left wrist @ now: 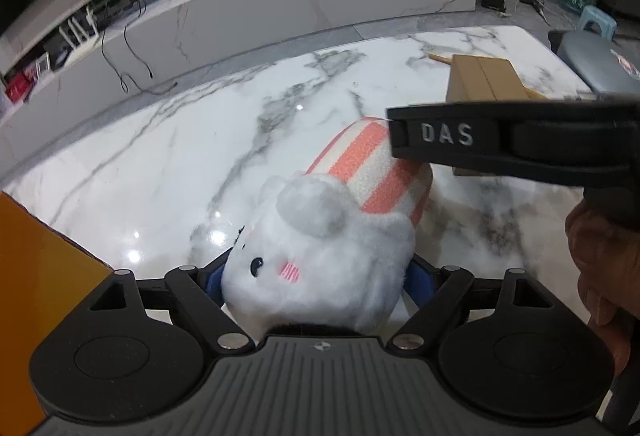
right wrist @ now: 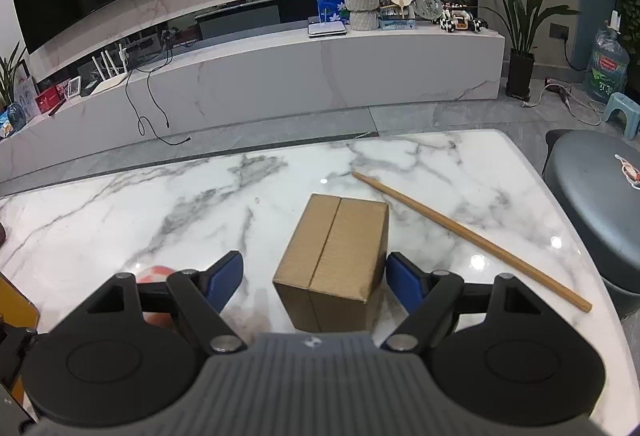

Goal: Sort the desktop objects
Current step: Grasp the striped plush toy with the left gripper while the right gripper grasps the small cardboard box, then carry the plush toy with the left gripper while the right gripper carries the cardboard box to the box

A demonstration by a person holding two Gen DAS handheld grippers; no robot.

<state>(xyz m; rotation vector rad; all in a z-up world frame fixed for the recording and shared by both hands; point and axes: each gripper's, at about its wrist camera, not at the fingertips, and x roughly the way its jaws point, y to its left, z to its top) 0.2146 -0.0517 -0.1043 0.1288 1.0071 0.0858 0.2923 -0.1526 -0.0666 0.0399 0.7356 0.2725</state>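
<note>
A white plush toy [left wrist: 320,260] with a pink-and-white striped body lies on the marble table [left wrist: 160,155]. My left gripper [left wrist: 316,282] has its blue pads on both sides of the toy's head, shut on it. A small brown cardboard box [right wrist: 334,260] stands on the table between the blue fingers of my right gripper [right wrist: 316,278], which is open and apart from the box's sides. The box also shows in the left wrist view [left wrist: 484,79], behind the right gripper's black body [left wrist: 512,139]. The toy's striped end peeks out in the right wrist view [right wrist: 156,274].
A long wooden stick [right wrist: 468,236] lies on the table to the right of the box. An orange-yellow object [left wrist: 36,296] stands at the table's left near edge. A grey stool [right wrist: 600,203] stands off the right edge. A white TV bench [right wrist: 280,75] runs behind.
</note>
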